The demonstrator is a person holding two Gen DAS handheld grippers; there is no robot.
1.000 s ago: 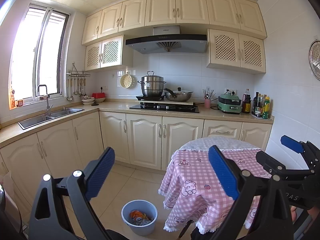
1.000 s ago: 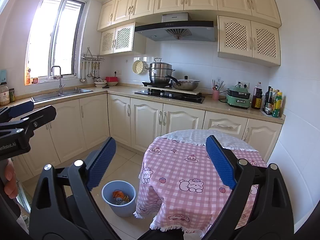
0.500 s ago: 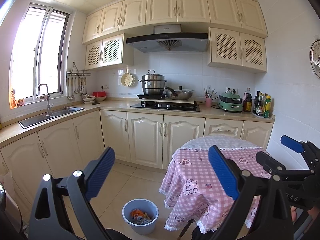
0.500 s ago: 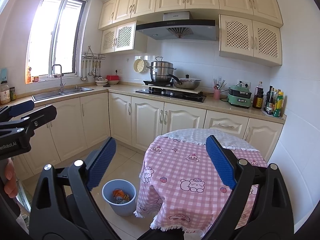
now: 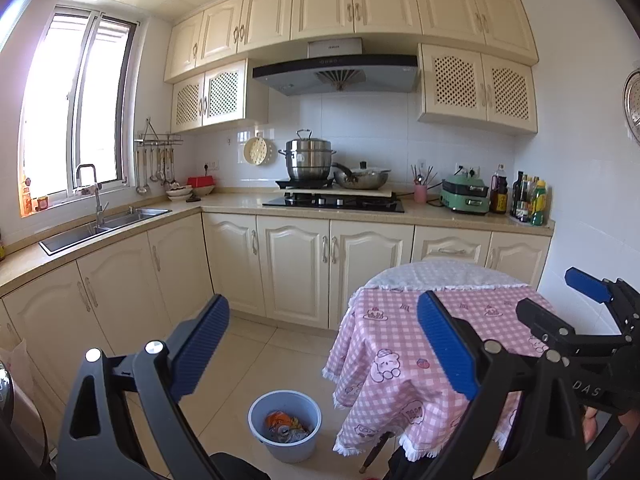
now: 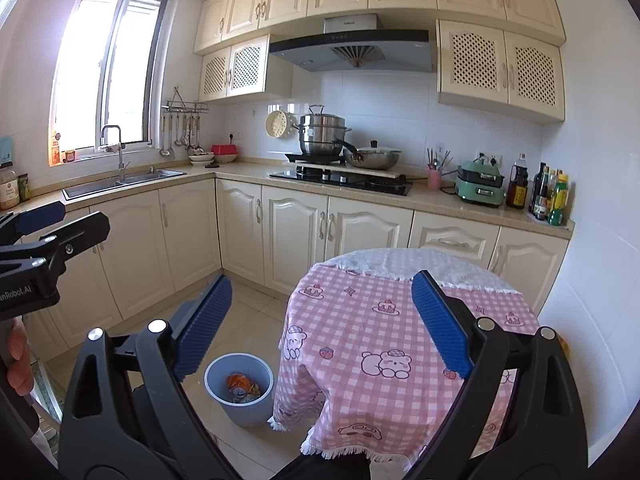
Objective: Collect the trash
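Note:
A light blue bin [image 5: 285,426] stands on the tiled floor beside the round table, with orange wrappers and a can inside [image 5: 286,428]. The same bin [image 6: 239,390] shows in the right wrist view, left of the table. My left gripper [image 5: 322,344] is open and empty, held high above the floor. My right gripper [image 6: 321,320] is also open with nothing between its blue pads. Each gripper appears at the edge of the other's view, the right gripper [image 5: 588,304] and the left gripper [image 6: 48,228]. No loose trash is visible on the table or floor.
A round table [image 6: 400,320] with a pink checked cloth stands close to the right wall. Cream cabinets [image 5: 296,264] run along the back and left, with a sink [image 5: 100,224], a hob with pots [image 5: 332,200] and bottles [image 5: 528,200] on the counter.
Both views have tilted slightly upward, so the bin and table sit a little lower in the frames. Both grippers stay open and empty.

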